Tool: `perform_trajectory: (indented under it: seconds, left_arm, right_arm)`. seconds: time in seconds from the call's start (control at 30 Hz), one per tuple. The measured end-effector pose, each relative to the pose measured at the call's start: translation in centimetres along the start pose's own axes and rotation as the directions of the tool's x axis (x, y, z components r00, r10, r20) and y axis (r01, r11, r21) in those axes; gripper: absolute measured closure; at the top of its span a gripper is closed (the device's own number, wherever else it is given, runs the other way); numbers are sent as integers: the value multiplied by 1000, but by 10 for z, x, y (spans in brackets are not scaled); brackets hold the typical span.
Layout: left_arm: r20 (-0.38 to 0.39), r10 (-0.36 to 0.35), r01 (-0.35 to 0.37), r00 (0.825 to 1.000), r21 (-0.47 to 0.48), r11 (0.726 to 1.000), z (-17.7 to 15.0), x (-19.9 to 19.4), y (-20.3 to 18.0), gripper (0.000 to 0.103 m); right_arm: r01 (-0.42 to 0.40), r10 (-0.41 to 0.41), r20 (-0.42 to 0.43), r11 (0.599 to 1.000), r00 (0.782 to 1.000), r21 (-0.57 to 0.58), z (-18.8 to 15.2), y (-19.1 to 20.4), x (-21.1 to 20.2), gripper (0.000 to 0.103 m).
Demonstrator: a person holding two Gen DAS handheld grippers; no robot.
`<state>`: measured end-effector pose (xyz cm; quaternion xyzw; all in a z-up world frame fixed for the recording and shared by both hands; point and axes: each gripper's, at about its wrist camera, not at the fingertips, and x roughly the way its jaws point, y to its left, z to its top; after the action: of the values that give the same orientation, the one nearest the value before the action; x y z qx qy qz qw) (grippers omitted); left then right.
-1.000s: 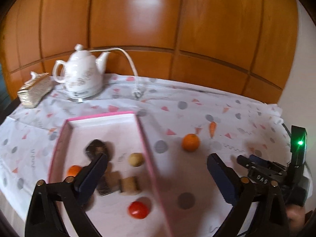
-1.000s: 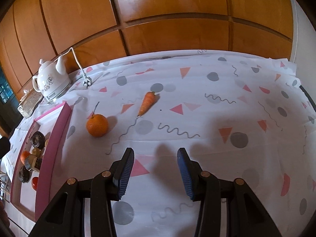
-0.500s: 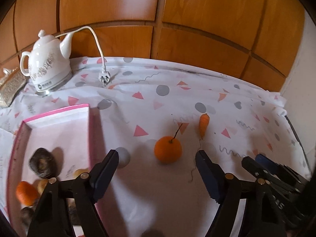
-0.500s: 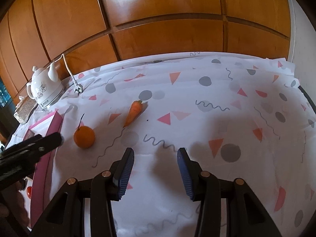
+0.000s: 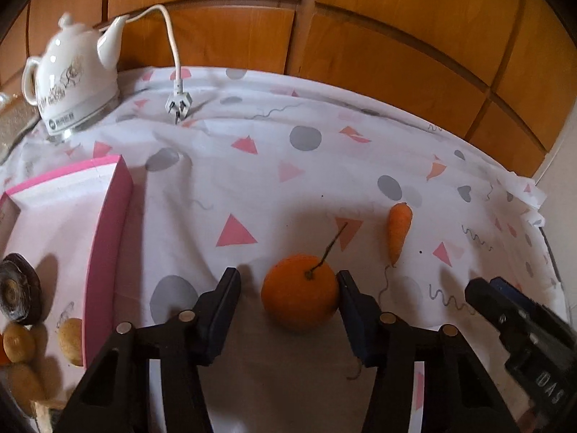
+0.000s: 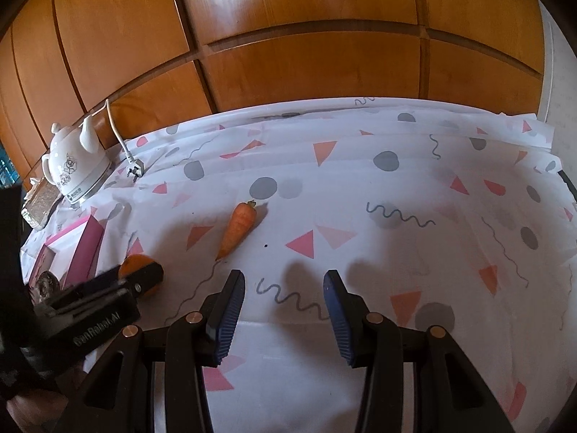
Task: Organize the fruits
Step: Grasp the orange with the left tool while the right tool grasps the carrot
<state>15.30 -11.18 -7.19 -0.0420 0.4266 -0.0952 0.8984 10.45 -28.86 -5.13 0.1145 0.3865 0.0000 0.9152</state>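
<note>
An orange (image 5: 299, 294) with a thin stem lies on the patterned tablecloth. My left gripper (image 5: 288, 281) has come down around it, and its jaws are closing. The right pad touches the fruit's side, while a gap remains at the left pad. A small carrot (image 5: 398, 231) lies just right of the orange. In the right wrist view the carrot (image 6: 239, 227) sits ahead and left of my right gripper (image 6: 285, 288), which stands open over bare cloth. There the left gripper (image 6: 140, 281) hides most of the orange (image 6: 135, 263).
A pink-walled tray (image 5: 108, 216) at the left holds a dark round item (image 5: 16, 288) and several small yellowish pieces (image 5: 18, 341). A white kettle (image 5: 75, 79) and its loose plug (image 5: 178, 103) stand at the back left. Wooden panels back the table.
My left gripper swung right from over the tray to the orange, dropped lower, and narrowed its jaws around it. The right gripper drifted slightly; the carrot now sits closer to it.
</note>
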Motion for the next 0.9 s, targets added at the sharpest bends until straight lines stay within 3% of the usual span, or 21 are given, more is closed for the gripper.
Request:
perform_trajectory:
  seconds: [0.33,0.57,0.6,0.67,0.9]
  left_arm:
    - [8,-17,17,1000,-21,1000,0,3,1,49]
    - [12,4,-4,1000,-5,1000,-1,4,-2,49]
    - [11,11,-11,1000,1,1000,-1,5,-3,49]
    - [9,18,-18,1000,8,1000,-1,6,-4,49]
    - [10,-11,11,1000,-3,1000,-1,6,-1,45]
  right_arm:
    - [-90,89,-31,996,996,-15,30,17,35,57]
    - [-61,56,-80,996,995,-67,43,35,72,57]
    - [-60,53,-96,996,994,-71,44,36,78,59]
    - [-24,15,-90,995,996,-93,44,38,84,83]
    - [-49,36,-106,990,994,-128,31,29,65,83]
